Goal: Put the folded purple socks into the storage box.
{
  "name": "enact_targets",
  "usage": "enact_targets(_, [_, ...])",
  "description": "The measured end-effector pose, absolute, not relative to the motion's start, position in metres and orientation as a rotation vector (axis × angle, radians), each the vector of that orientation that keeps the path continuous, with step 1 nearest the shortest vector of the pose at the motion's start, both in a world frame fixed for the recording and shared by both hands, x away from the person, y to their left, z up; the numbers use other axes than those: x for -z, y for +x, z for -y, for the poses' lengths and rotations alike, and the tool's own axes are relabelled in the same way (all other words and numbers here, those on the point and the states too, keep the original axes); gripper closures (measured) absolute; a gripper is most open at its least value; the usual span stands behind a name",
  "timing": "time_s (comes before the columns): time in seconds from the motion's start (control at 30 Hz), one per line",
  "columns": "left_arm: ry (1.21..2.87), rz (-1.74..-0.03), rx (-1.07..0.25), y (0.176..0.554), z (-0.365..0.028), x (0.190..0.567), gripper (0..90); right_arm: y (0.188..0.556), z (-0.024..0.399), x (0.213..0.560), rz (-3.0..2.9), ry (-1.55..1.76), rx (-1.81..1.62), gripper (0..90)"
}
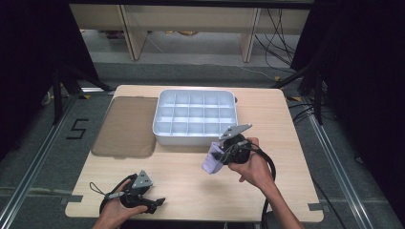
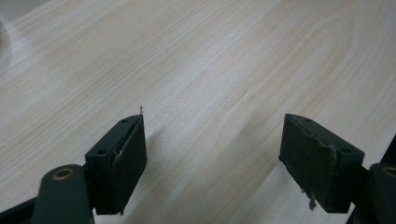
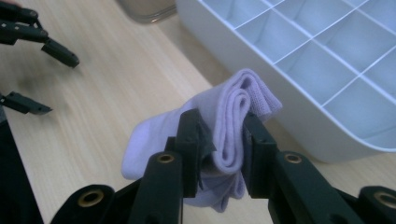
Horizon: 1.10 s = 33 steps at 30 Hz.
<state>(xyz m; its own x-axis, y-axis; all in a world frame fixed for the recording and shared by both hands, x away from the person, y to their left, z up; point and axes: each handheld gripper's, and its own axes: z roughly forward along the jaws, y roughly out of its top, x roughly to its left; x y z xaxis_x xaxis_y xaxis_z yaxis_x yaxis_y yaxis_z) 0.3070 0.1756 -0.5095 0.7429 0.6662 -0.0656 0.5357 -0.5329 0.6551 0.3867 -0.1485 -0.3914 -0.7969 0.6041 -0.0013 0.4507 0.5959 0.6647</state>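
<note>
A folded lilac sock [image 3: 233,121] is pinched between the jaws of my right gripper [image 3: 223,144], which is shut on it. In the high view this gripper [image 1: 220,153] holds the sock [image 1: 211,162] just above the table, in front of the near right corner of a white divided organiser box [image 1: 195,117]. The box's compartments look empty. My left gripper [image 1: 160,202] rests low at the table's front left, open, with bare wood between its fingers [image 2: 122,161].
A brownish translucent lid [image 1: 126,126] lies flat to the left of the box. The wooden table [image 1: 181,183] has free room in front of the box. Beyond the far edge are a desk's legs and cables on the floor.
</note>
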Motion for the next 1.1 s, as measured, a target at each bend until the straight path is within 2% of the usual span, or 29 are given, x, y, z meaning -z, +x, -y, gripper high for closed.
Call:
enact_targets(0.77, [2.260,-0.904,-0.275,0.309,-0.178,0.509,22.5,0.438,0.170,0.353,-2.500,1.013,-0.903,72.7])
enact_targets(1.1, [2.268,-0.875,-0.293,0.310,-0.179,0.507,22.5,0.466,0.174,0.352,-2.468,1.038,-0.852,72.7])
